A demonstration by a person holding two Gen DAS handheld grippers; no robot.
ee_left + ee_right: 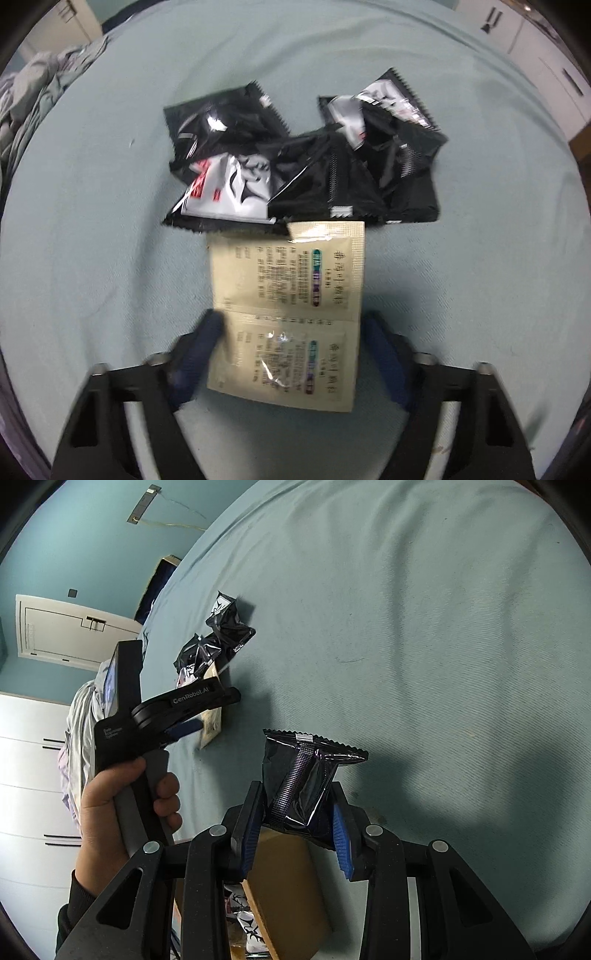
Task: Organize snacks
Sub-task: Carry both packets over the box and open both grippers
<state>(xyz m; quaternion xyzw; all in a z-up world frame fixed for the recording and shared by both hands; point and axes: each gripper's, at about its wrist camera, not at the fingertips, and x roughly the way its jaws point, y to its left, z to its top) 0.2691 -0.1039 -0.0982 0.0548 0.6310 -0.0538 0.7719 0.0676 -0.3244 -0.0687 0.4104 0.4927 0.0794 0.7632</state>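
Two claws: your left claw (291,354) is spread around the beige twin sachet (286,314) lying on the bed (92,240) below the black packets (303,162), your right claw (295,827) is clamped on a black snack packet (303,779).

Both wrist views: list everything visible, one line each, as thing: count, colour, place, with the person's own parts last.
black snack packets: at least four, black with white and red print, heaped on the bed beyond the beige sachet strip.
beige sachet strip: one, two joined sachets, flat on the sheet, far end tucked under the heap.
cardboard box: one, brown, below the right hand-held gripper, packets inside.
bed sheet: one, pale blue-green.
cupboards: white, beside the bed.
left hand-held gripper: black, blue pads, open astride the strip.
right hand-held gripper: shut on a black packet.
left hand: gripping the handle.
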